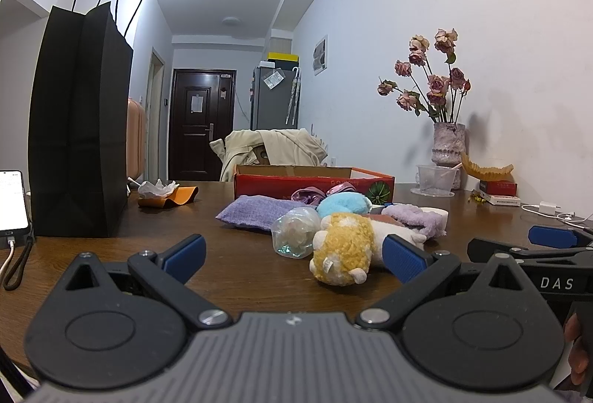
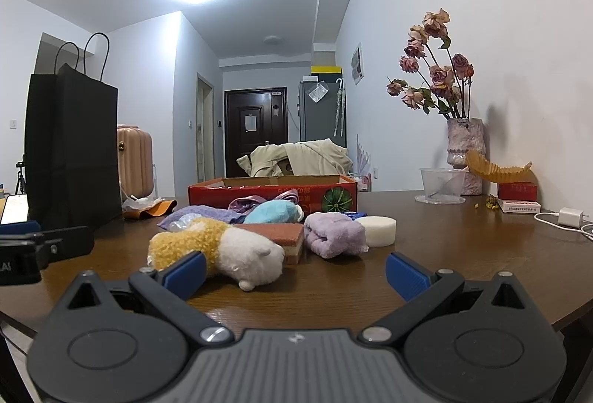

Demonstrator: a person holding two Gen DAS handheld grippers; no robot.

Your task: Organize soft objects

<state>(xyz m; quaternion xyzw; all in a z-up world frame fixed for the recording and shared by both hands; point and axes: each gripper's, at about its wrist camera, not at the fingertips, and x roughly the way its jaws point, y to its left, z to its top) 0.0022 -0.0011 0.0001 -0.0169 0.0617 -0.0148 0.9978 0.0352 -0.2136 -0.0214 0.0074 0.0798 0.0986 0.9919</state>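
Both grippers poised before the soft pile.

Left gripper [image 1: 294, 256] and right gripper [image 2: 294, 269] hold jaws wide, empty, likely readying a grab; the plush [image 2: 218, 251] heads the toys heaped on the bench [image 2: 444, 255], just before the red box [image 2: 272, 195].

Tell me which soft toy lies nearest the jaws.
The yellow-and-white plush animal, lying on its side at the pile's front; the blue plush sits farther back.

plush toy [image 2: 222, 251] before box [image 2: 272, 197]; bag [image 2: 70, 147] left; vase [image 2: 465, 151] right
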